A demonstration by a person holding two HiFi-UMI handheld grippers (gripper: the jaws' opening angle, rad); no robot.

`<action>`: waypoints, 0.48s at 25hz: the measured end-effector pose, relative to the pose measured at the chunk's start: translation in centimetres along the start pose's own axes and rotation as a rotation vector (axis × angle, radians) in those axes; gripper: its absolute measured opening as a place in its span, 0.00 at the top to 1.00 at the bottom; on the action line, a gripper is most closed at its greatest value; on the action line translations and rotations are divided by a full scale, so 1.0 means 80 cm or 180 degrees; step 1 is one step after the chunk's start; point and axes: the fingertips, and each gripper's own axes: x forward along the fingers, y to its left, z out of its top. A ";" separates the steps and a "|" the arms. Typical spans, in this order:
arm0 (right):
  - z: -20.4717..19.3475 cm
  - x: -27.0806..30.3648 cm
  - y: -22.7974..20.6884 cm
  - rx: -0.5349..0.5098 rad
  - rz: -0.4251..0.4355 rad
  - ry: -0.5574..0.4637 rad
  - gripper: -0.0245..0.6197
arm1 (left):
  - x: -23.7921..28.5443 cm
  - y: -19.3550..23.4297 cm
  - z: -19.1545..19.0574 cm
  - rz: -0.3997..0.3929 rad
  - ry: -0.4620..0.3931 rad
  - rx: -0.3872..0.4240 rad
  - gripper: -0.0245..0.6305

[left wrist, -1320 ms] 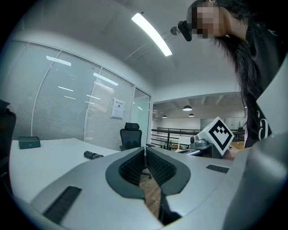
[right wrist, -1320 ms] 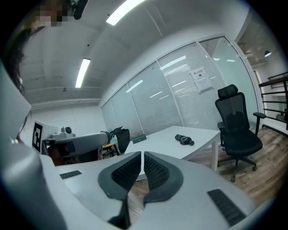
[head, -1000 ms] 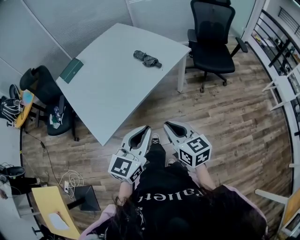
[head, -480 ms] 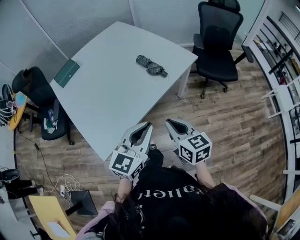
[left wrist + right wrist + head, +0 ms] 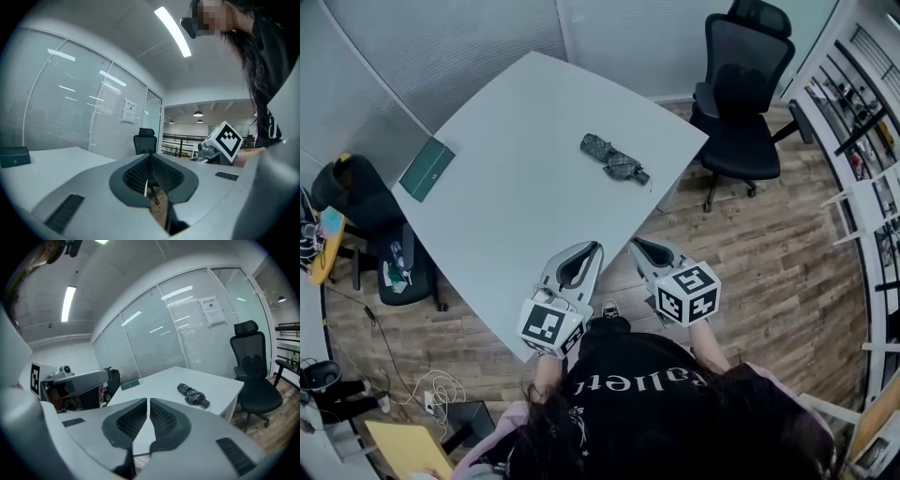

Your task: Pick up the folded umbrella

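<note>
The folded umbrella point(image 5: 614, 159), dark grey with a pattern, lies on the white table point(image 5: 506, 216) toward its far right side. It also shows in the right gripper view point(image 5: 193, 395). My left gripper point(image 5: 591, 247) is over the table's near edge, well short of the umbrella. It is shut with nothing in it point(image 5: 150, 158). My right gripper point(image 5: 636, 245) is beside it over the floor just off the table edge. Its jaws are pressed together and empty point(image 5: 148, 401), and they point toward the umbrella.
A green box point(image 5: 427, 169) lies at the table's left edge. A black office chair point(image 5: 741, 103) stands beyond the table's right corner. Another chair with clutter point(image 5: 356, 187) is on the left. A railing point(image 5: 862, 141) runs along the right, and cables point(image 5: 431, 389) lie on the floor.
The person has walked toward the table. Table and umbrella have slid nearer in the head view. Both grippers have gone from over the floor to the table's near edge and stay shut.
</note>
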 end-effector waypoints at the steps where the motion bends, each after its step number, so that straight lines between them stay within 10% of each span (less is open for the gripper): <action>1: 0.005 0.010 -0.002 -0.0001 -0.0015 -0.0001 0.91 | 0.003 0.011 0.001 -0.0003 -0.0009 0.0001 0.93; 12: 0.022 0.062 -0.026 0.0012 -0.0278 0.0117 0.91 | 0.018 0.078 -0.003 -0.0031 -0.0055 -0.0153 0.93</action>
